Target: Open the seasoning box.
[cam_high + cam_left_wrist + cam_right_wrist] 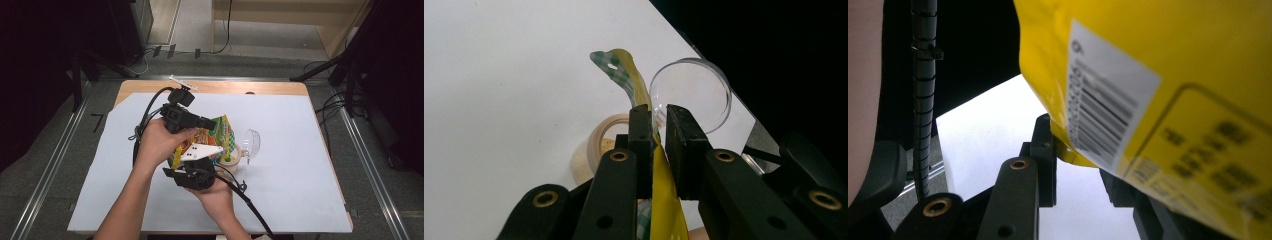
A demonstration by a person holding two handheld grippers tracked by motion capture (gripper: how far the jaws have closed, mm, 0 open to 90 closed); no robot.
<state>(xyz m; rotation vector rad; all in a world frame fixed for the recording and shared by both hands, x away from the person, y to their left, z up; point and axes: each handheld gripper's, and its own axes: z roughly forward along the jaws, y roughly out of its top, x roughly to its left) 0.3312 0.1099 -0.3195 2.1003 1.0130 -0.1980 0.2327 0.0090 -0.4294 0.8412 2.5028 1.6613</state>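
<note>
The yellow snack bag [663, 197] was pinched between the left gripper [658, 120] fingers, above a small bowl [596, 150]. Its lower corner was gripped by the right gripper [1075, 150] fingers. Contents could have been spilled past the bowl had the thin film slipped free.

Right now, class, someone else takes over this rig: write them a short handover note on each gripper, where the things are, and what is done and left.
Left gripper: fingers shut on the yellow snack bag near its green-checked top edge.
Right gripper: at the bag's lower corner by the barcode; grip cannot be confirmed.
Bag is held up over a small bowl with pale contents; a clear plastic lid leans beside the bowl, all on the white sheet.
Done: bag lifted. Probably left: emptying or setting down the bag.
</note>
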